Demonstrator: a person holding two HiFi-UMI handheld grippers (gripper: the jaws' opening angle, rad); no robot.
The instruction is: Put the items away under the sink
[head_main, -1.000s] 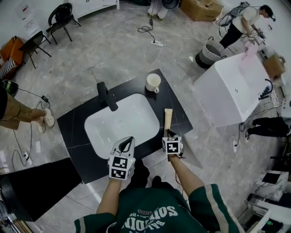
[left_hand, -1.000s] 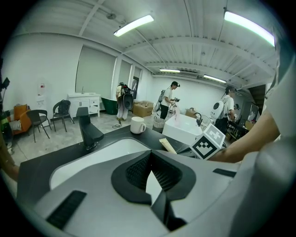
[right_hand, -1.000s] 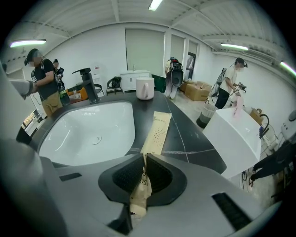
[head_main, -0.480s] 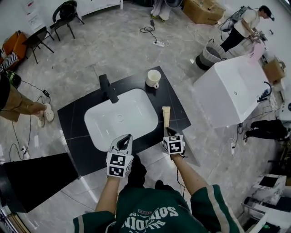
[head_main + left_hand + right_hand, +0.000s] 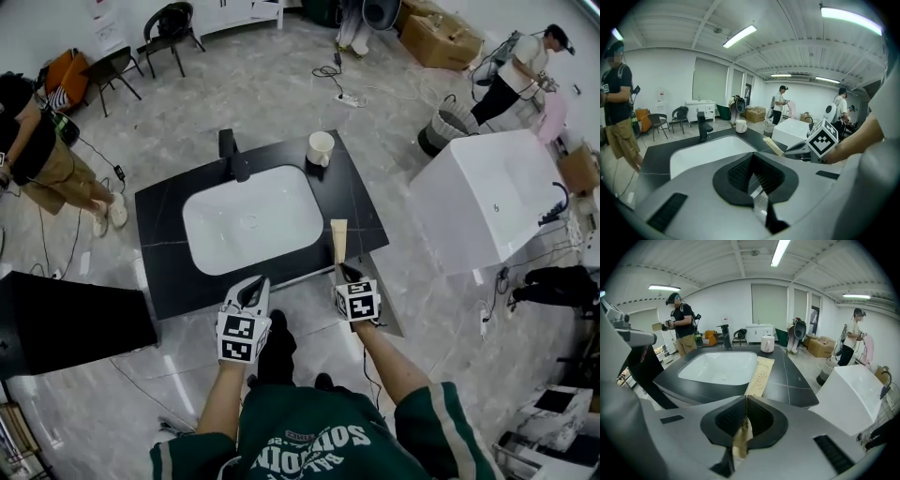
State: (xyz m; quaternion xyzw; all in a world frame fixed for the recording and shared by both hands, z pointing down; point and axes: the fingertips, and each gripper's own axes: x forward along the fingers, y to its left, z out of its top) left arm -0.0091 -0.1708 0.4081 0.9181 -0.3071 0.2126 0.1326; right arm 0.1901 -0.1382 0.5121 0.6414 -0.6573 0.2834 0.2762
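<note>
A long tan packet [image 5: 337,246] reaches from the black vanity counter [image 5: 159,253], right of the white basin [image 5: 251,220], out past the front edge. My right gripper [image 5: 343,272] is shut on its near end. In the right gripper view the packet [image 5: 761,376] runs forward from the closed right gripper [image 5: 745,401] over the counter. Whether its far end rests on the counter I cannot tell. My left gripper [image 5: 255,289] hovers in front of the counter's front edge, shut with nothing in it; the left gripper view shows that gripper [image 5: 752,159] with pads together.
A black faucet [image 5: 230,150] and a white mug [image 5: 321,147] stand at the counter's back. A grey panel [image 5: 389,305] juts out by the vanity's front right corner. A white box [image 5: 487,202] stands right, a black board [image 5: 66,323] left. People stand around the room.
The vanity has slid up and away in the head view as the person backs off. Both grippers stay shut, the right one still holding the packet.
</note>
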